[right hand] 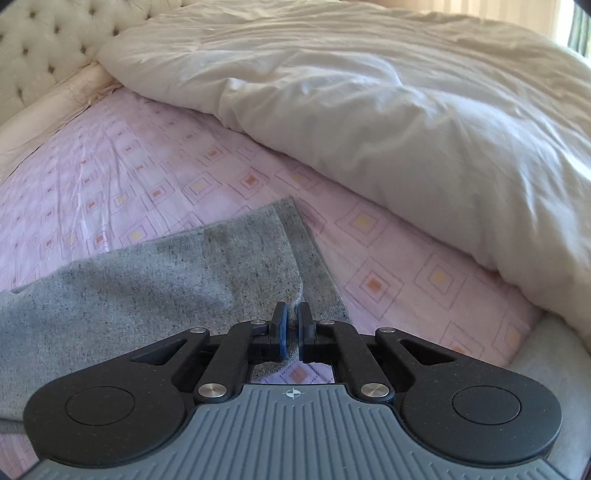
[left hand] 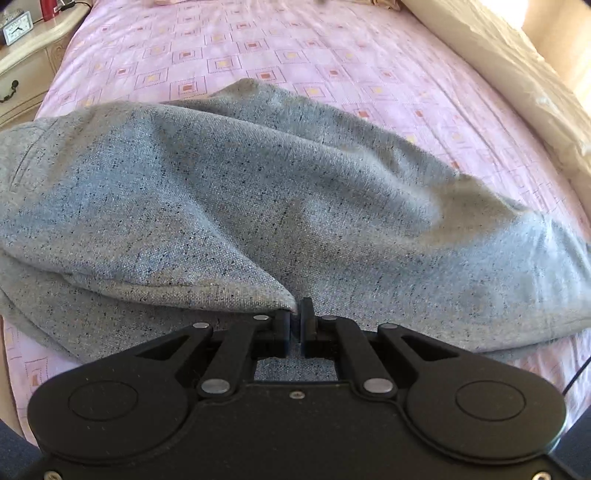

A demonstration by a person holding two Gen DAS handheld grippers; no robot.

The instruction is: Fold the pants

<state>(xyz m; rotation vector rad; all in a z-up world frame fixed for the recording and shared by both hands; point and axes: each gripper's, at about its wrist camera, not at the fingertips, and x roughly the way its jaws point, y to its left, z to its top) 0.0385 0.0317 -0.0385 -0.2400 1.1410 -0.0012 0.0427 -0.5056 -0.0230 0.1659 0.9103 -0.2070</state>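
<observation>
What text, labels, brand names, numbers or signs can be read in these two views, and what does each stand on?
None can be read.
Clock on the bedside table: its dial marks are too small and blurred to read.
Red object beside it: no legible label.
Right hand-held gripper: its body carries only a crosshair symbol, no letters.
Grey pants and pink sheet: a pattern of squares on the sheet, no writing.

No readable text or brand is showing anywhere. The alarm clock (left hand: 15, 30) on the nightstand (left hand: 35, 59) is showing a dial too small and blurred to read.
</observation>
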